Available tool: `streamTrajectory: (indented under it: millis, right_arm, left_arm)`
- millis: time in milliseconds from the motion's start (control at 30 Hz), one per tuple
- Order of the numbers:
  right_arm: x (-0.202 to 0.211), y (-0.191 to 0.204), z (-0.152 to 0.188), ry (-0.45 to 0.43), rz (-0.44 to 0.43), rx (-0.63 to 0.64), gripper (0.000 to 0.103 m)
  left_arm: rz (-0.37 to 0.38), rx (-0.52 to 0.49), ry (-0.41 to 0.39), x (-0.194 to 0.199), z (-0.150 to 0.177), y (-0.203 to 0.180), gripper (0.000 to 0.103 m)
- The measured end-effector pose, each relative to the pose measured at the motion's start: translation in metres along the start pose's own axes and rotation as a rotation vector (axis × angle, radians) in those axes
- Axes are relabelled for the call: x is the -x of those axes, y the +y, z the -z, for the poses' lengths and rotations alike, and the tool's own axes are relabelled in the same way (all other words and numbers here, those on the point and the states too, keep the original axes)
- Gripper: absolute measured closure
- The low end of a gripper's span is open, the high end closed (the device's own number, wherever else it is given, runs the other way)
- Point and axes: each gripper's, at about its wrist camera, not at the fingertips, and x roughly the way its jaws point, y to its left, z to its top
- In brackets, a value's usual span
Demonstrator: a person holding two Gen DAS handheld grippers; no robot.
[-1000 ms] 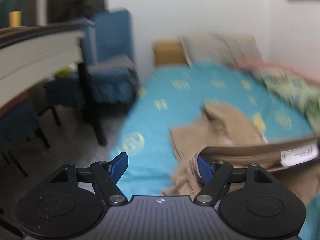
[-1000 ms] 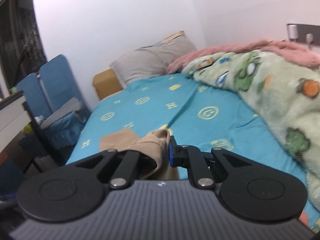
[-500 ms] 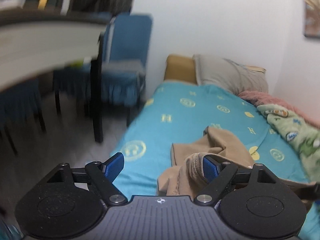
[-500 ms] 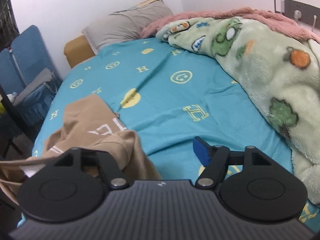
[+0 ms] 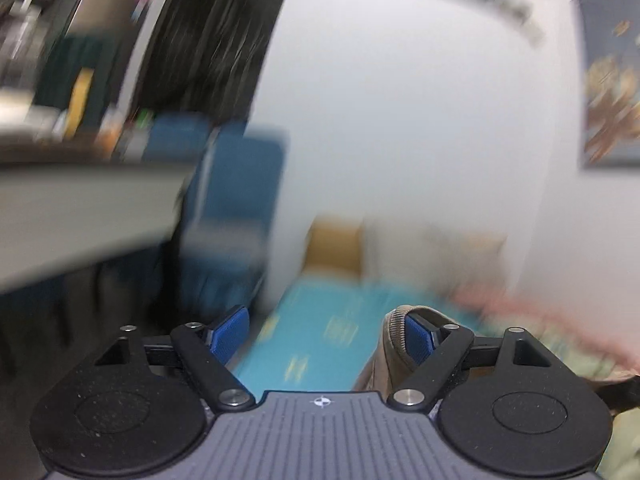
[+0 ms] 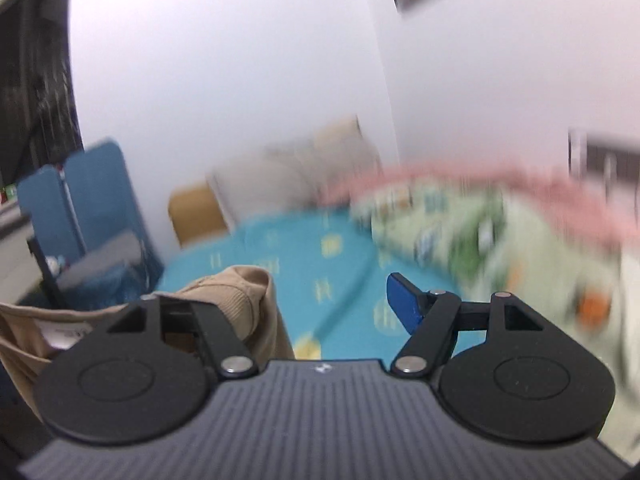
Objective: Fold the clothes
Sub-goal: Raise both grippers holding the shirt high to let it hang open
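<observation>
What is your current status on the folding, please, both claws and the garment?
Left claw open, tan garment hooked over one finger. Right claw open, ribbed hem draped over its left finger. Bed ahead, nothing blocking.

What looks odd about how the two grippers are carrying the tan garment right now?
The tan ribbed-hem garment is not pinched. Both the left gripper and the right gripper stand wide open, each with the hem hooked over a single finger, so it could slip off.

Even indoor light, heavy motion blur, fisheye-warped edges
</observation>
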Motion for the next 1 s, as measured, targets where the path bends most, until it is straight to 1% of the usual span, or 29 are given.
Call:
streamTrajectory:
  millis: [67, 133, 200, 367, 467, 600, 733, 833, 867, 933, 1000]
  right_arm:
    - [0.005, 0.008, -0.04, -0.04, -0.027, 0.01, 0.032]
    - [0.009, 0.012, -0.077, -0.056, -0.038, 0.003, 0.032]
    - [0.02, 0.014, -0.114, -0.083, -0.071, -0.025, 0.032]
    - [0.069, 0.019, -0.19, -0.197, -0.155, -0.051, 0.032]
    - [0.117, 0.027, -0.223, -0.28, -0.168, -0.032, 0.032]
    - [0.183, 0.028, -0.257, -0.365, -0.17, -0.011, 0.032]
    - [0.245, 0.023, -0.274, -0.439, -0.173, 0.016, 0.032]
    - [0.276, 0.017, -0.278, -0.473, -0.176, 0.025, 0.032]
    - [0.283, 0.015, -0.278, -0.472, -0.176, 0.023, 0.031]
    - [0.292, 0.011, -0.275, -0.461, -0.172, 0.021, 0.03]
    - [0.286, 0.009, -0.269, -0.431, -0.165, 0.026, 0.03]
  left_arm:
    - [0.008, 0.006, -0.065, 0.002, -0.033, -0.009, 0.02]
    - [0.012, 0.007, -0.119, 0.006, -0.065, -0.018, 0.02]
    - [0.016, -0.008, -0.17, 0.016, -0.098, -0.025, 0.02]
    - [0.057, -0.039, -0.286, 0.057, -0.18, -0.035, 0.02]
    - [0.083, -0.063, -0.336, 0.092, -0.222, -0.042, 0.02]
    - [0.124, -0.049, -0.372, 0.147, -0.26, -0.046, 0.02]
    - [0.157, -0.027, -0.408, 0.204, -0.283, -0.045, 0.019]
    - [0.168, -0.011, -0.42, 0.24, -0.293, -0.044, 0.019]
    - [0.17, -0.006, -0.42, 0.249, -0.295, -0.044, 0.018]
    - [0.169, 0.004, -0.399, 0.257, -0.296, -0.043, 0.018]
    - [0.153, -0.005, -0.368, 0.25, -0.29, -0.043, 0.018]
